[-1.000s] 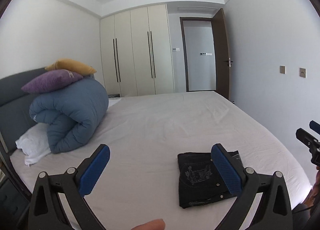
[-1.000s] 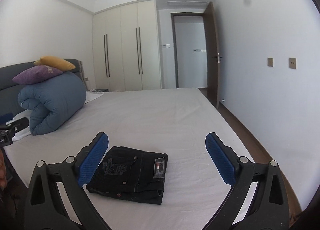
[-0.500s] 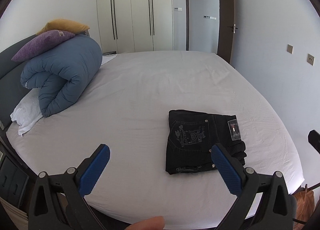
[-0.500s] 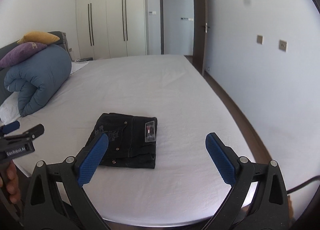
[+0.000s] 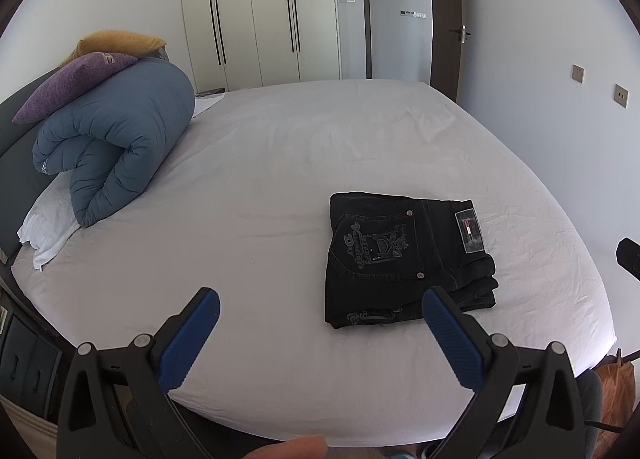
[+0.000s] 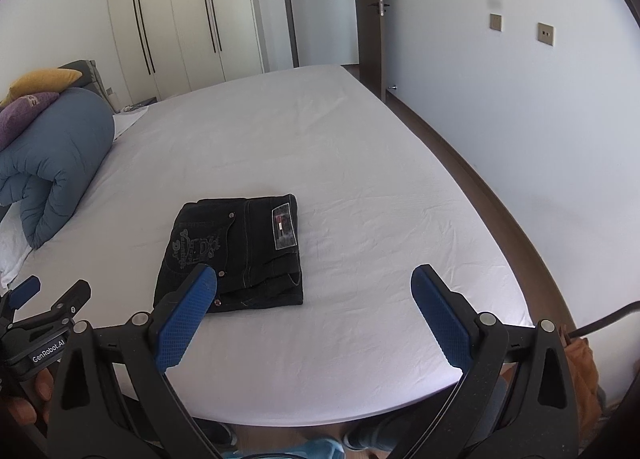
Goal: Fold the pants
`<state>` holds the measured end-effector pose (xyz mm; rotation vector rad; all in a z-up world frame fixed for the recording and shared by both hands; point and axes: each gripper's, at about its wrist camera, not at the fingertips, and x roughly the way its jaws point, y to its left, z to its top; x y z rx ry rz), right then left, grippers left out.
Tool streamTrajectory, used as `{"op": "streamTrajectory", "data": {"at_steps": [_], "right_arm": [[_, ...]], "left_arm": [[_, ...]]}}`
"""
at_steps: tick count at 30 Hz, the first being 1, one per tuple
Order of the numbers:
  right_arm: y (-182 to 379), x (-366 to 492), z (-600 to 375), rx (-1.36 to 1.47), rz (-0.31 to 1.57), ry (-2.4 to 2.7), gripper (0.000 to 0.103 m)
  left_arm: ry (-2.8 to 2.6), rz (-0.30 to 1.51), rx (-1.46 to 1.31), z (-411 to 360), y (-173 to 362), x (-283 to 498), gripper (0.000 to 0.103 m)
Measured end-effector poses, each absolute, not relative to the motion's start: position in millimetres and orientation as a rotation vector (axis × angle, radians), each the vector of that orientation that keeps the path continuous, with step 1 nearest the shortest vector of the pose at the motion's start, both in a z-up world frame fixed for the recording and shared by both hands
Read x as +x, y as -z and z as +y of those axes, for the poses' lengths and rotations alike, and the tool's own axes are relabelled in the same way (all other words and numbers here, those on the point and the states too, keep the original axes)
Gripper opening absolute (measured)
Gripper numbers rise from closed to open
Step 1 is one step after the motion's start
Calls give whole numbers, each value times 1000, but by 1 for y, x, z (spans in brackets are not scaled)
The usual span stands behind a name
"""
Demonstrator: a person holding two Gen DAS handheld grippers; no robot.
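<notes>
Clearly we read "GenRobot.AI" on the left gripper (image 6: 24,295), and the one pair of folded black pants (image 5: 404,259) shows "D&V" stitching and a small label. It lies near the white bed's (image 5: 280,163) near edge, beyond both grippers. We hold our left gripper and right gripper (image 6: 314,291) spread wide, grasping nothing.

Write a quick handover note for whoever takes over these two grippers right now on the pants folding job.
Left gripper: open, empty, above the near edge of the bed.
Right gripper: open, empty, also at the near edge.
Pants: black, folded into a compact stack on the white sheet, pocket and label up.
Done: the fold looks complete.
Left: probably nothing, perhaps tidy the uneven near edges.
</notes>
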<state>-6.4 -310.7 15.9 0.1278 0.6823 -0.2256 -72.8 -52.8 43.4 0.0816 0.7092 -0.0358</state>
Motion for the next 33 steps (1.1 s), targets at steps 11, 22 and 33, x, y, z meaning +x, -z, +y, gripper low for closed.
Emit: {"op": "streamTrajectory", "data": {"at_steps": [11,22,33], "right_arm": [[-10,-2,-306,124,712,206,99],[-3,0,-307,119,720,200,99],[3,2,-304,119,734,189,99]], "left_arm": [[55,741,61,-54,-37,-73,103],[59,751,55,-53,-35,-74,103],[63,756,53,-52,-34,-75,103]]}}
